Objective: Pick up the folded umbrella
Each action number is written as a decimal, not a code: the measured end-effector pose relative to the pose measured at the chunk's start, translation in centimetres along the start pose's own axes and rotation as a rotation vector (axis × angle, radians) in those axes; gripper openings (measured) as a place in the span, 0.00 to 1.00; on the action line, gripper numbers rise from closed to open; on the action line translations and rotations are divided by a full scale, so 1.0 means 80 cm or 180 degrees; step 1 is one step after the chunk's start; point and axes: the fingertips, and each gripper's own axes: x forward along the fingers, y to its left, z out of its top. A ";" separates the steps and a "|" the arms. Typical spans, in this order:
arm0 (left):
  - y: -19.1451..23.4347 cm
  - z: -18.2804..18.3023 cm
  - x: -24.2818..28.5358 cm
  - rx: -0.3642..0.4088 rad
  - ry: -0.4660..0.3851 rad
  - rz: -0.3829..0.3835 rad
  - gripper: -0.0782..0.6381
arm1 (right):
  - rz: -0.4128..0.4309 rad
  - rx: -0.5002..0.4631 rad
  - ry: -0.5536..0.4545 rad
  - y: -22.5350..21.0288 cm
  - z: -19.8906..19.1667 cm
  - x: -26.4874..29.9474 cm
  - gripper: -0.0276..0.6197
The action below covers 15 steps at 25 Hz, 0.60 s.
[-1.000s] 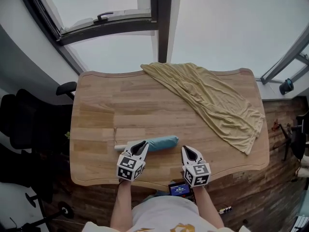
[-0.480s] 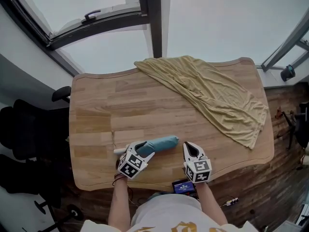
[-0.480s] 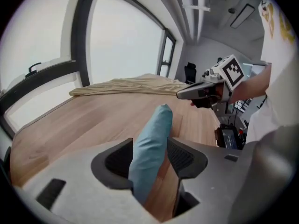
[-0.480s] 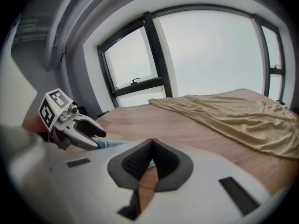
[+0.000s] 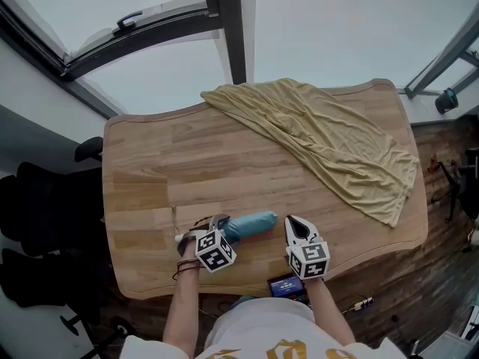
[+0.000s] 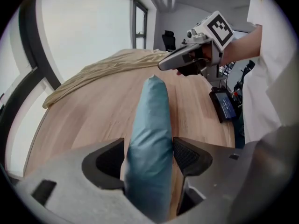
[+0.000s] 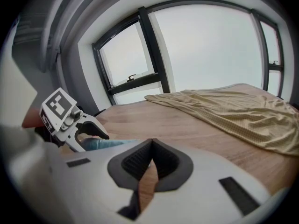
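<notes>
The folded umbrella (image 5: 253, 222), teal with a white handle end (image 5: 179, 238), lies flat on the wooden table (image 5: 150, 170) near its front edge. My left gripper (image 5: 213, 226) points steeply down over the umbrella's handle half. Its jaws are opening and straddle the umbrella (image 6: 149, 134), which fills most of the gap between the pads (image 6: 189, 154). My right gripper (image 5: 294, 227) hovers just beyond the umbrella's tip with its jaws shut on nothing; in its own view the right gripper (image 7: 150, 146) faces the left gripper (image 7: 91, 129) and the umbrella (image 7: 110, 144).
A yellow-tan cloth (image 5: 322, 140) drapes across the table's back right and over its right edge. A small device with a blue screen (image 5: 283, 286) sits at the front edge by my body. Black office chairs (image 5: 37, 223) stand left of the table. Windows lie beyond the far edge.
The left gripper has tipped downward, rolled and sunk onto the umbrella, and its jaws have gone from shut to wide around it. The right gripper dropped slightly.
</notes>
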 end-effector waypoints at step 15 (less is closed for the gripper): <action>-0.019 -0.017 0.046 0.0169 0.0531 -0.0264 0.56 | -0.0052 0.0036 0.0089 -0.015 -0.007 0.006 0.06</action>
